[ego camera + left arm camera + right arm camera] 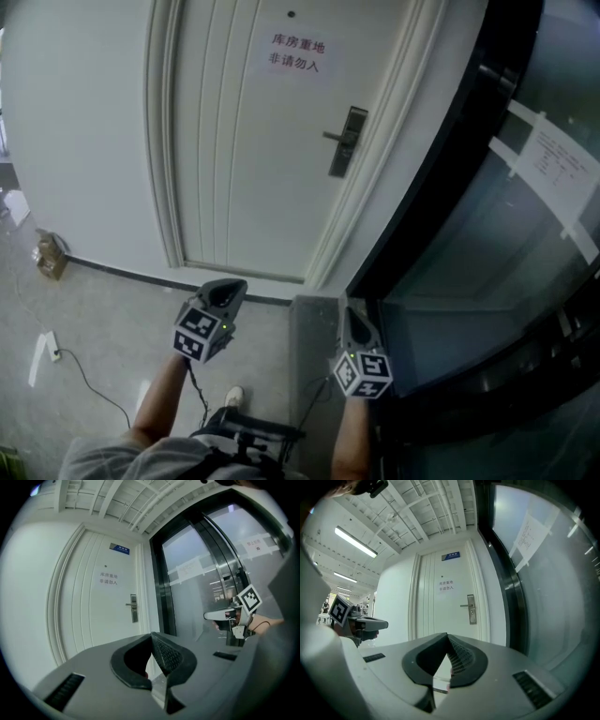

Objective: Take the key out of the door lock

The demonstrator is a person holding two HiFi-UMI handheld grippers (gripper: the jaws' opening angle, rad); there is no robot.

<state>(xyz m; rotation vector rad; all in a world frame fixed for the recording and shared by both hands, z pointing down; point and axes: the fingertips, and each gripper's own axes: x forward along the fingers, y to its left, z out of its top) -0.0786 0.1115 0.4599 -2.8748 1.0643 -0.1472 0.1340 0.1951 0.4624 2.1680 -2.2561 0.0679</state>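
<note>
A white door (253, 159) stands ahead, well out of reach, with a dark metal lock plate and lever handle (346, 142) on its right side. The lock plate shows again small in the left gripper view (134, 608) and in the right gripper view (471, 609). The key is too small to make out in any view. My left gripper (225, 292) is held low in front of the door, its jaws shut with nothing between them. To its right, my right gripper (354, 321) is also shut and holds nothing. Both point toward the door.
A dark-framed glass wall (487, 216) with taped paper notices (553, 159) runs along the right. A printed sign (296, 52) hangs on the door. A cardboard box (51, 255) sits by the left wall, and a cable with a plug strip (47, 352) lies on the floor.
</note>
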